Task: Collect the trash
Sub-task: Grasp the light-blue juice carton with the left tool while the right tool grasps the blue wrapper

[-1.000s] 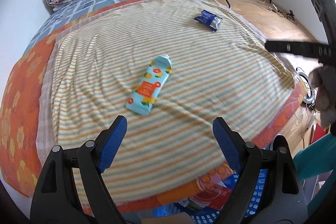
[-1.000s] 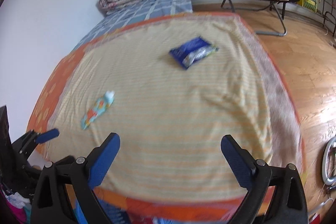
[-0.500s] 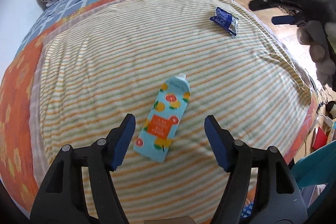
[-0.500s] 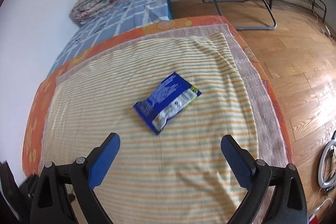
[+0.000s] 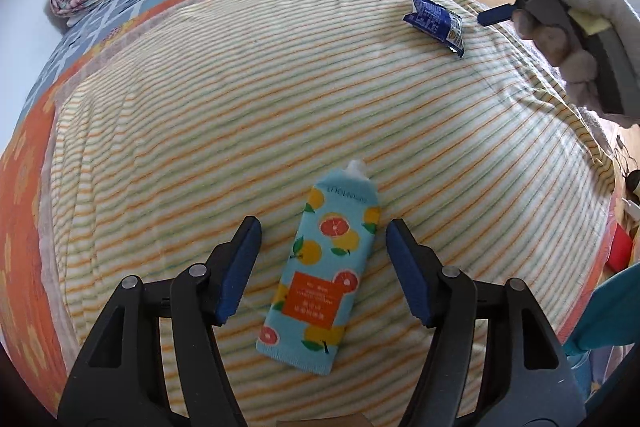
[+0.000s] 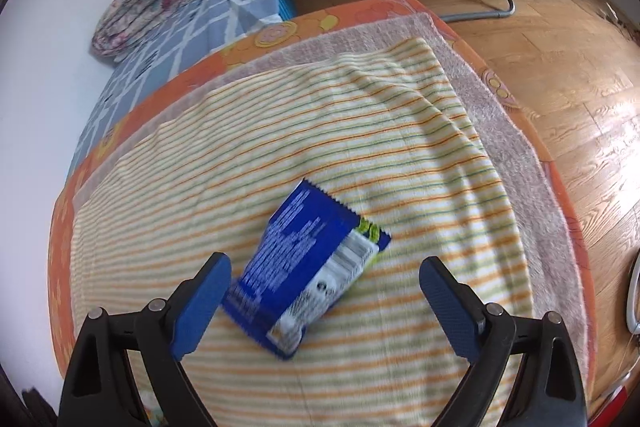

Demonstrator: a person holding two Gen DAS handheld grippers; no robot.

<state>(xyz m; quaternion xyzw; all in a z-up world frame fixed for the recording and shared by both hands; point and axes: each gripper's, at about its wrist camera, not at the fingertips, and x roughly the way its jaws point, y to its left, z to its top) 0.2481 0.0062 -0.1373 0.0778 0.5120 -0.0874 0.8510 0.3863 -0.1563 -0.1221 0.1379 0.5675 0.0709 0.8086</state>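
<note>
Both hand-held grippers have dropped closer since a second ago. Left hand-held gripper (image 5: 322,269) now straddles the juice carton (image 5: 322,273) lying flat on the striped blanket (image 5: 240,99); its jaws are closing but the pads don't touch it yet. Right hand-held gripper (image 6: 324,307) is spread wide around the blue wrapper (image 6: 306,275), left pad just beside its edge. Each is lined up for a pinch, likely both at once.
</note>
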